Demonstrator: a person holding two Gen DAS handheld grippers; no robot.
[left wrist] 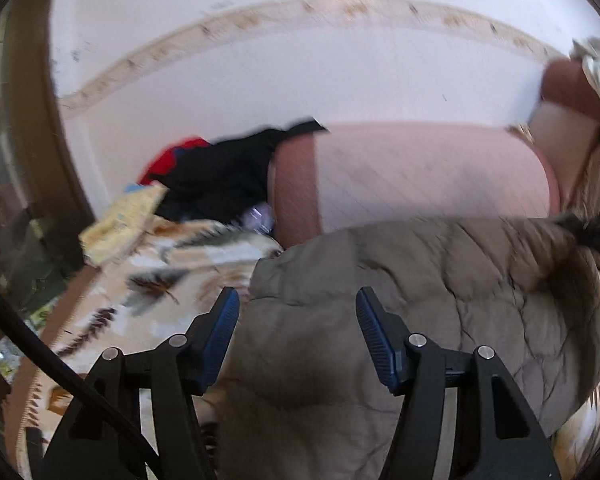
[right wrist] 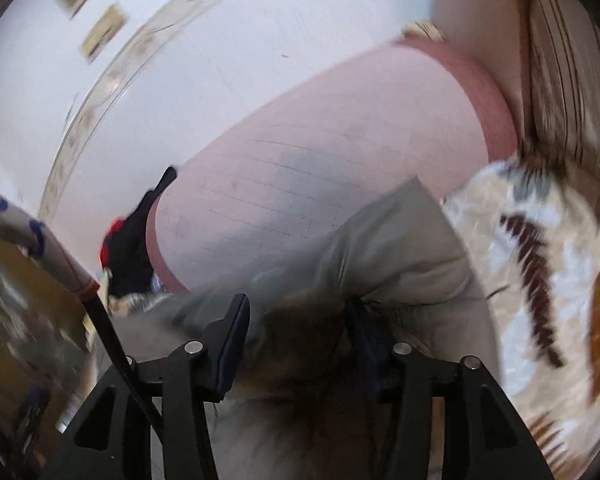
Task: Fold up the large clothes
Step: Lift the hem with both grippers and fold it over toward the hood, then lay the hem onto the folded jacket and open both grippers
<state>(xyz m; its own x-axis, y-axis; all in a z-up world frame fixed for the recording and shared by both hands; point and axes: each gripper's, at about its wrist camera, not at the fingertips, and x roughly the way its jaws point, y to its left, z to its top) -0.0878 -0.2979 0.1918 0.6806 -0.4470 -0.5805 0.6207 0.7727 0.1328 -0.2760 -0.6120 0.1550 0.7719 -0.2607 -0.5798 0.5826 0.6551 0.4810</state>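
A: So, from the left wrist view, how does the left gripper (left wrist: 298, 312) sit?

B: It points forward and downward over a grey quilted coat (left wrist: 400, 280). Its jaws stand spread, the blue pads (left wrist: 222, 332) well apart, and nothing is pinched between them; the coat's fabric lies below the gap.

A: And where is the coat?

B: It lies spread on a feather-patterned blanket (left wrist: 148, 280) that covers the bed. A dark fur trim (left wrist: 596, 232) shows at the coat's right edge. Beyond it stands a pink headboard (left wrist: 420, 176) with a darker border, and to the left of that a heap of black and red clothes (left wrist: 220, 172) and a yellowish cloth (left wrist: 120, 224). A black cable (left wrist: 60, 364) crosses the lower left corner.

A: Now the right wrist view?

B: The right gripper (right wrist: 296, 320) also tilts downward, and the whole view is rolled, so the headboard (right wrist: 320, 168) slants up to the right. Its jaws are parted too. The grey coat (right wrist: 400, 248) bunches up just ahead of the fingers and between them; whether the right pad touches the fabric one cannot tell, as the picture is blurred there.

A: Anything else?

B: The patterned blanket (right wrist: 540, 260) lies to the right, the black and red clothes (right wrist: 128, 248) to the left, and a white wall (right wrist: 220, 60) behind.
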